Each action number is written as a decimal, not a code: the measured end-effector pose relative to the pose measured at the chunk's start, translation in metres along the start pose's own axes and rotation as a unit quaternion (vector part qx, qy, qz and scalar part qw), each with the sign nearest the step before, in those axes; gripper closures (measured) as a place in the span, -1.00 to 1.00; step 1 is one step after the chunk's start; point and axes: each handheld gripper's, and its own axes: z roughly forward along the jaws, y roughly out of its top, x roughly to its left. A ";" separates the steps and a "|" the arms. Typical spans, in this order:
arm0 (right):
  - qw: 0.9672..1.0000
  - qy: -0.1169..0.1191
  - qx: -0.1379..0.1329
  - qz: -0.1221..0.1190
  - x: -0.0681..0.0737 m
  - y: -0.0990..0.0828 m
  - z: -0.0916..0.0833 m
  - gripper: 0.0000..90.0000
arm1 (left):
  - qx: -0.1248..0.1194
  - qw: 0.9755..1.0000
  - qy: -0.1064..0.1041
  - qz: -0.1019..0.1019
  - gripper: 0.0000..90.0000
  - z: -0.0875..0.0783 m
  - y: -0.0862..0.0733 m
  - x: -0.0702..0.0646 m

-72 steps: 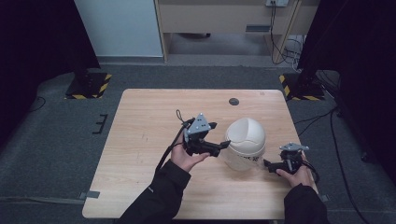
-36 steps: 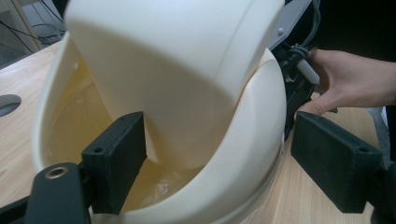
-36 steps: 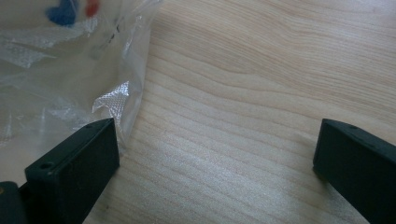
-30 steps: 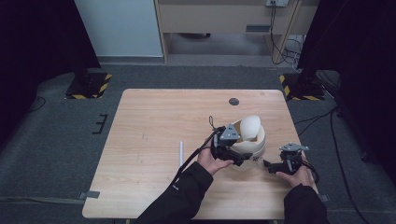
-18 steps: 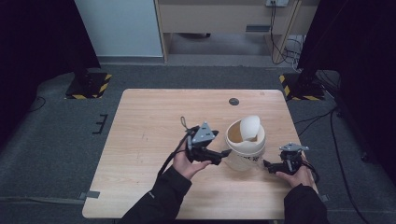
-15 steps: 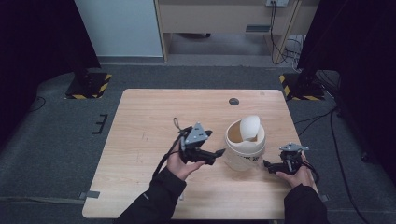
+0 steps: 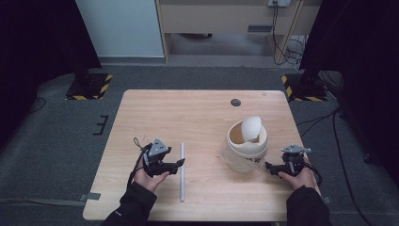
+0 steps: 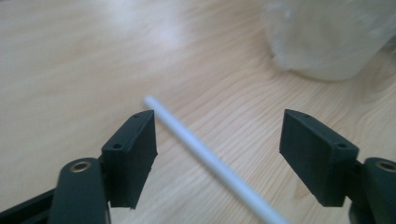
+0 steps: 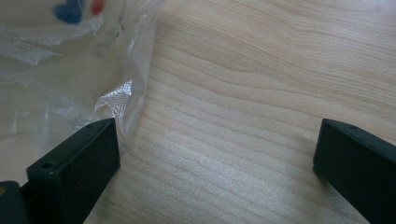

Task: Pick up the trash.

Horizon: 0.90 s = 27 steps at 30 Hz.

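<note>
Left gripper (image 7: 181,162) moved from the cup (image 7: 247,150) to the white straw (image 7: 182,172)
Its jaws, just closing, stood apart astride the straw, ungripped; right gripper (image 7: 268,166) rested open by the cup

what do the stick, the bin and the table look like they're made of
Stick: probably plastic; thin, white, smooth and matte, though its make can't be settled by look alone.
Bin: likely cream plastic, with a smooth domed swing lid. A clear crinkly film, glossy with creases, wraps its base.
Table: light wood or wood-look laminate; grain lines show, with a soft sheen.
</note>
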 end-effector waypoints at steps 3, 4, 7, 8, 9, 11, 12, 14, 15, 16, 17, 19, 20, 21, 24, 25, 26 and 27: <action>1.000 0.001 -0.001 -0.002 0.000 0.000 0.000 -0.98 | 0.030 0.999 0.011 -0.016 -0.33 0.008 -0.010 0.005; 1.000 0.001 -0.001 -0.002 0.000 0.000 0.000 -0.98 | 0.036 0.999 0.015 -0.017 -0.33 0.011 -0.013 0.005; 1.000 0.001 -0.001 -0.002 0.000 0.000 0.000 -0.98 | 0.054 0.998 0.017 -0.025 -0.27 0.019 -0.017 0.002; 1.000 0.001 -0.001 -0.002 0.000 0.000 0.000 -0.98 | 0.058 0.998 0.016 -0.027 -0.25 0.022 -0.019 0.000; 1.000 0.001 -0.001 -0.002 0.000 0.000 0.000 -0.98 | 0.063 0.998 0.014 -0.028 -0.23 0.025 -0.020 -0.002; 1.000 0.001 -0.001 -0.002 0.000 0.000 0.000 -0.98 | 0.072 0.997 0.016 -0.028 -0.19 0.030 -0.021 -0.006; 1.000 0.001 -0.001 -0.002 0.001 0.000 0.000 -0.98 | 0.076 0.997 0.016 -0.027 -0.18 0.032 -0.022 -0.008; 1.000 0.001 -0.002 -0.002 0.001 0.000 0.000 -0.98 | 0.088 0.995 0.020 -0.030 -0.14 0.036 -0.024 -0.011; 1.000 0.001 -0.002 -0.002 0.001 0.000 0.000 -0.98 | 0.095 0.995 0.023 -0.030 -0.11 0.038 -0.025 -0.011; 1.000 0.001 -0.001 -0.002 0.001 0.000 0.000 -0.98 | 0.099 0.994 0.025 -0.030 -0.08 0.039 -0.025 -0.012; 1.000 0.001 -0.001 -0.002 0.001 0.000 0.000 -0.98 | 0.101 0.994 0.029 -0.030 -0.05 0.040 -0.026 -0.013; 1.000 0.001 -0.002 -0.003 0.000 0.000 0.000 -0.98 | 0.101 0.994 0.034 -0.030 0.03 0.040 -0.027 -0.013; 1.000 0.001 -0.001 -0.002 0.000 0.000 0.000 -0.98 | 0.101 0.994 0.036 -0.032 0.08 0.040 -0.027 -0.013; 1.000 0.001 -0.001 -0.002 0.000 0.000 0.000 -0.98 | 0.101 0.994 0.038 -0.032 0.14 0.040 -0.027 -0.012; 1.000 0.001 -0.002 -0.002 0.000 0.000 0.000 -0.98 | 0.100 0.993 0.045 -0.033 0.33 0.038 -0.027 -0.010; 1.000 0.000 -0.002 -0.002 0.001 -0.001 0.000 -0.98 | 0.098 0.993 0.046 -0.036 0.40 0.038 -0.028 -0.009; 1.000 0.000 -0.002 -0.001 0.001 -0.001 0.000 -0.98 | 0.096 0.993 0.048 -0.039 0.47 0.038 -0.028 -0.008; 1.000 0.000 -0.002 -0.001 0.001 -0.001 0.000 -0.98 | 0.093 0.994 0.048 -0.043 0.54 0.037 -0.029 -0.007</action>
